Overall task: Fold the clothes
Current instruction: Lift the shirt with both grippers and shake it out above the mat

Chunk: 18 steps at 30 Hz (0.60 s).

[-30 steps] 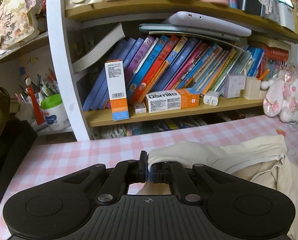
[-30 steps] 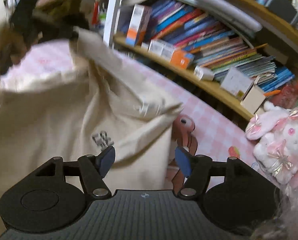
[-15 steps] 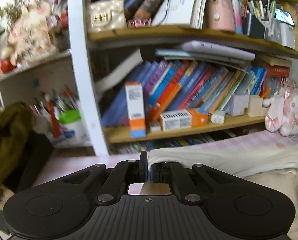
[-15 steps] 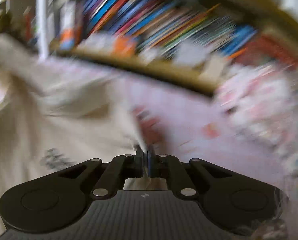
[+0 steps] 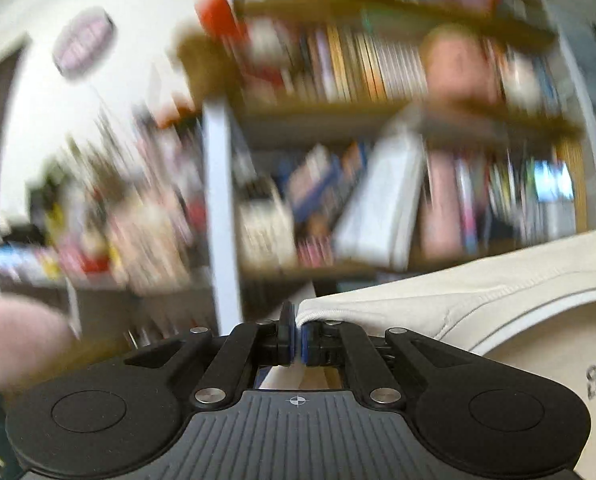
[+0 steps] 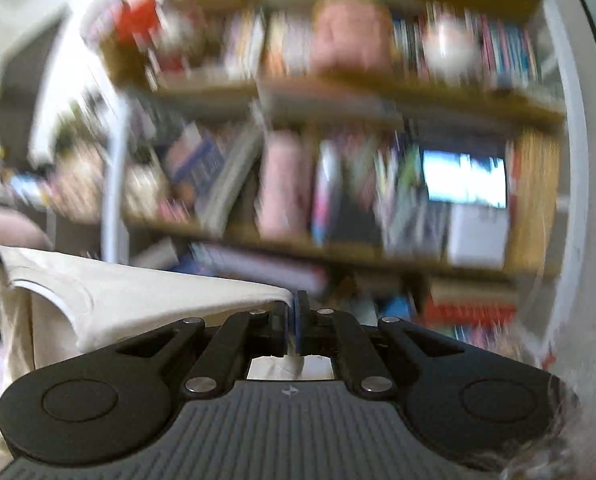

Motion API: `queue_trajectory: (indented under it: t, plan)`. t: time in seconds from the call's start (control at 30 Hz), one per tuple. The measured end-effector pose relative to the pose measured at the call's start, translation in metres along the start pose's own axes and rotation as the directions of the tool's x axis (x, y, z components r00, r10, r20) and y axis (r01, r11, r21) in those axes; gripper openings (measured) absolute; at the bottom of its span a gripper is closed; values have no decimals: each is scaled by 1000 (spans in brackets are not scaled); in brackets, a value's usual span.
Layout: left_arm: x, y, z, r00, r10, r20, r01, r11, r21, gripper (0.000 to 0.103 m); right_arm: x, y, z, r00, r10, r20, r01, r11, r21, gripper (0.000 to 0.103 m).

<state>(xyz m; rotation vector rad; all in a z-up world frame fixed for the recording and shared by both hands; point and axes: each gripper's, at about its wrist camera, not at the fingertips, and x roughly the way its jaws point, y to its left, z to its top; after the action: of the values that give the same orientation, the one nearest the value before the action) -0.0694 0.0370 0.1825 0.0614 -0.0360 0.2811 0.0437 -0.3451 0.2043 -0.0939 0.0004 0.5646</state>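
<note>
A: What are the two grippers doing with the cream garment [image 5: 478, 292]?

B: The left gripper [image 5: 297, 338] is pinching a corner of it; its jaws are pressed together on the cloth at bottom centre of the left wrist frame, and the fabric is running off toward the right edge, where some dark print is showing at lower right. The right gripper [image 6: 294, 326] is clamping another corner of the same cream garment [image 6: 138, 292], with the cloth stretching away to the left edge of the right wrist frame.

A: So where is the garment sitting?

B: It is hanging between the two grippers, raised in front of the bookshelf [image 6: 338, 92], which is filling the upper part of both frames and blurring heavily. No table surface is showing clearly beneath it.

A: Which step would you call this?

B: I am judging it as a lift-and-spread, with the top edge being pulled taut. Whether this is opening the garment out or carrying a fold over, the frames are not settling.

A: And next?

B: Either way, both pinches are needing to hold evenly so the edge is staying level.
</note>
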Motion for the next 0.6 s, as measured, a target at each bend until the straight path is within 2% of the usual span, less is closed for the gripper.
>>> queue_trajectory:
  t: [0.07, 0.17, 0.23, 0.33, 0.43, 0.47, 0.5, 0.6]
  plan:
    - [-28, 6, 28, 993, 46, 111, -44, 999, -20, 4, -28, 0, 24, 992, 59, 109, -59, 998, -6, 3]
    - [-73, 11, 66, 958, 107, 266, -92, 994, -65, 4, -66, -3, 57, 953, 151, 261, -150, 988, -22, 3]
    - [-95, 13, 81, 935, 121, 333, -94, 991, -97, 4, -99, -6, 74, 905, 221, 364, -218, 975, -49, 3]
    - [-128, 16, 103, 891, 146, 430, -92, 985, -143, 4, -146, -9, 95, 810, 316, 494, -308, 946, -101, 3]
    - [-160, 19, 124, 836, 173, 520, -85, 978, -189, 4, -182, -12, 108, 727, 378, 574, -355, 921, -157, 3]
    - [-171, 20, 132, 817, 182, 548, -81, 976, -204, 4, -192, -12, 112, 706, 392, 590, -363, 916, -174, 3]
    - [-176, 19, 136, 806, 185, 562, -77, 975, -209, 4, -201, -11, 114, 686, 404, 605, -367, 910, -192, 3]
    - [-137, 20, 117, 876, 158, 456, -70, 976, -205, 4, -220, -10, 121, 641, 413, 647, -354, 907, -228, 3]
